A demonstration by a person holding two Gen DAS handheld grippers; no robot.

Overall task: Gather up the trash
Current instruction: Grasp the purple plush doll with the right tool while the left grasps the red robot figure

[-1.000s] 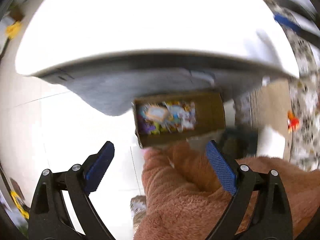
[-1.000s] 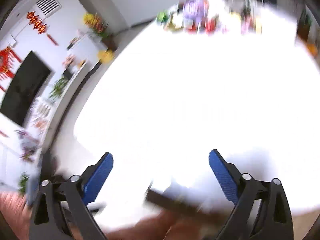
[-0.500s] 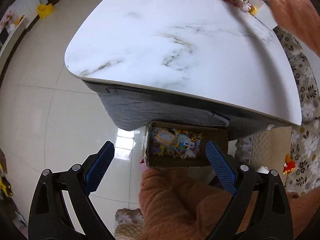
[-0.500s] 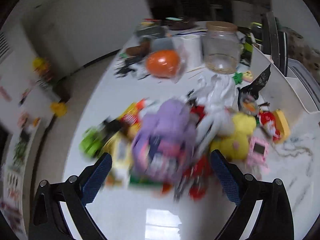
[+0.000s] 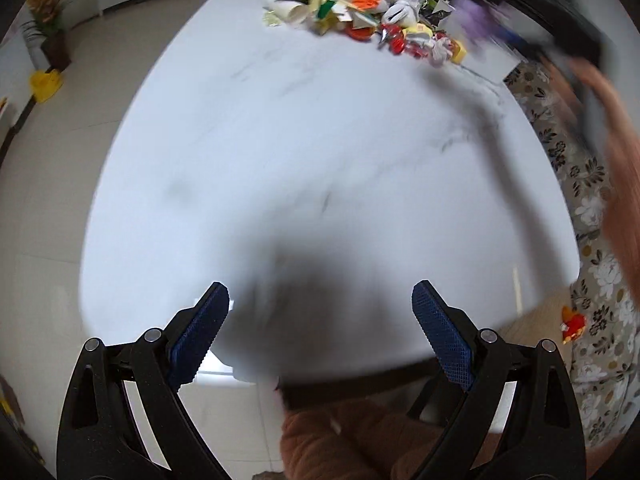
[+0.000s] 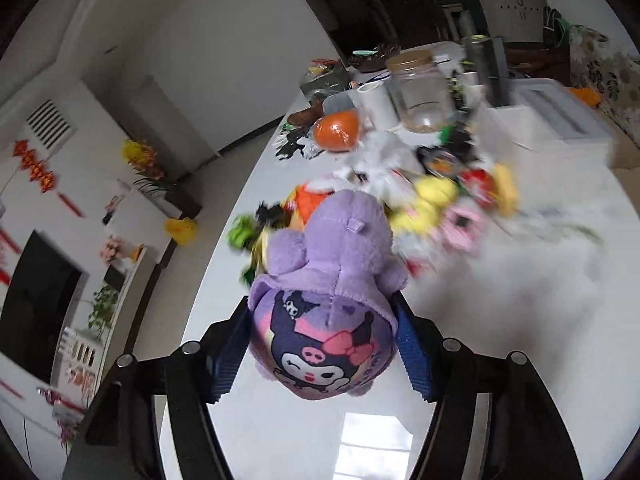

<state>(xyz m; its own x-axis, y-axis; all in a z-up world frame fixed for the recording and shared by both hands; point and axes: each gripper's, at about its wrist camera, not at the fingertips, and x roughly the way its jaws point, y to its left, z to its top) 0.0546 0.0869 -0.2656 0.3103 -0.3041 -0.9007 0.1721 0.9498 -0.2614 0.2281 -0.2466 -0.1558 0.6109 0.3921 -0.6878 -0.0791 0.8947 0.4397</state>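
My right gripper [image 6: 322,344] is shut on a purple plush toy [image 6: 326,300] with a cartoon face and holds it above the white marble table [image 6: 500,320]. Behind it lies a pile of trash and small toys [image 6: 432,196]. In the left wrist view the same pile [image 5: 360,12] sits at the table's far end, and the right gripper with the purple toy [image 5: 480,20] shows blurred at the upper right. My left gripper [image 5: 320,332] is open and empty above the table's near edge.
A glass jar [image 6: 420,96], a paper roll [image 6: 376,104], an orange ball [image 6: 338,130] and a white bin [image 6: 556,124] stand at the table's far end. A person's brown-sleeved arm [image 5: 360,440] is below the left gripper. A floral sofa [image 5: 592,208] lies right of the table.
My right gripper has closed on the purple plush toy and lifted it off the pile. The left view has swung up from the cardboard box below the table to the tabletop.
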